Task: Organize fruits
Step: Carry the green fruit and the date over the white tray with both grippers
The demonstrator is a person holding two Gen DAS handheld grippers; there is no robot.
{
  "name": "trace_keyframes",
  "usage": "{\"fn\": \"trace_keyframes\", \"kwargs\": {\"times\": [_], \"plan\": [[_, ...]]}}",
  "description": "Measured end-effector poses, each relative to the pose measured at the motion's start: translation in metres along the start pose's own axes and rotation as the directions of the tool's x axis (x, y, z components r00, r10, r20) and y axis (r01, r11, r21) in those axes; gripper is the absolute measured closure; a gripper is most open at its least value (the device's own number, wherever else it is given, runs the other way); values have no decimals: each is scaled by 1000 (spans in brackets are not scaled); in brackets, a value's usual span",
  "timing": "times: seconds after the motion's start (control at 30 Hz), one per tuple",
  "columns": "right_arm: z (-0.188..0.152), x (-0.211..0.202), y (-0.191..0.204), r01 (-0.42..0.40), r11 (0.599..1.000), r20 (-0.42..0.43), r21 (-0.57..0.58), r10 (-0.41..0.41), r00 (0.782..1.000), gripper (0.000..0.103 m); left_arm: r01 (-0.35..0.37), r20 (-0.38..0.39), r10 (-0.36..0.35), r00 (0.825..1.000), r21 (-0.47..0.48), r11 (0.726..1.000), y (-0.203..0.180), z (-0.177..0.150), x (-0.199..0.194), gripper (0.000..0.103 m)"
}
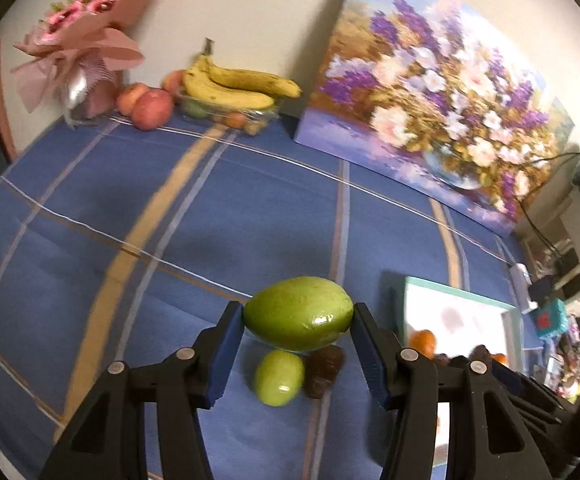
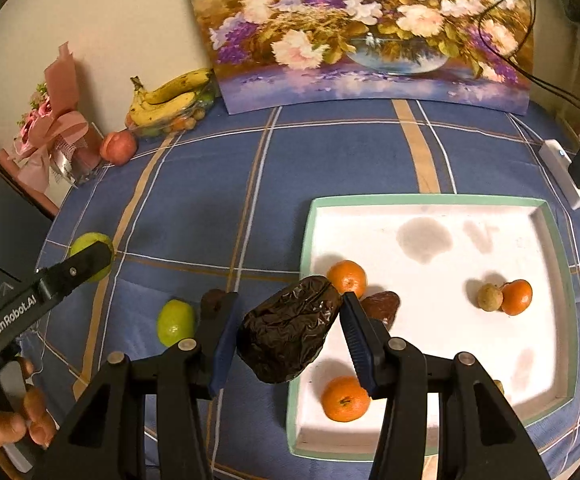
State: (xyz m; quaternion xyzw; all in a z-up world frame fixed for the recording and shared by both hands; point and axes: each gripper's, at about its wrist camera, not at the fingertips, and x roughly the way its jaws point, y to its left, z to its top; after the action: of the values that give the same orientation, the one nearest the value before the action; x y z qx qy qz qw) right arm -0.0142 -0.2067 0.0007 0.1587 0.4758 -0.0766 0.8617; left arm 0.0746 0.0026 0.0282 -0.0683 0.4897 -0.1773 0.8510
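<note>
My left gripper (image 1: 298,317) is shut on a large smooth green fruit (image 1: 290,300), held above the blue checked cloth. Under it on the cloth lie a small green fruit (image 1: 280,378) and a dark brown fruit (image 1: 324,366). My right gripper (image 2: 289,305) is shut on a dark wrinkled fruit (image 2: 286,336), at the left rim of the white tray (image 2: 422,199). In the tray lie three oranges (image 2: 346,278), a tan round fruit (image 2: 490,297) and a brown fruit (image 2: 382,305). The right wrist view also shows the small green fruit (image 2: 176,322) on the cloth.
At the back left a clear bowl with bananas (image 2: 166,98) stands beside peaches (image 1: 152,109) and a pink bouquet (image 1: 82,32). A flower painting (image 2: 370,32) leans on the wall. A power strip (image 2: 566,178) with cables lies at the right. A person's hand (image 2: 18,420) shows low left.
</note>
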Motion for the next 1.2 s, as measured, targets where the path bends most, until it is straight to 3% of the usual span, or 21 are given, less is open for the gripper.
{"fn": "trace_keyframes", "kwargs": {"times": [0.37,0.67,1.2], "plan": [[3,-13,-61,79,990,19,118,-81,997,51,81,-64,-73,995,135,987,-63,-25,18,45],[1,-30,-107,135,971,30,196,-144,989,51,125,-124,-95,988,269,955,-115,-52,30,45],[-10,-40,-135,160,958,24,238,-170,985,51,138,-198,-66,978,374,917,-146,-81,53,45]]}}
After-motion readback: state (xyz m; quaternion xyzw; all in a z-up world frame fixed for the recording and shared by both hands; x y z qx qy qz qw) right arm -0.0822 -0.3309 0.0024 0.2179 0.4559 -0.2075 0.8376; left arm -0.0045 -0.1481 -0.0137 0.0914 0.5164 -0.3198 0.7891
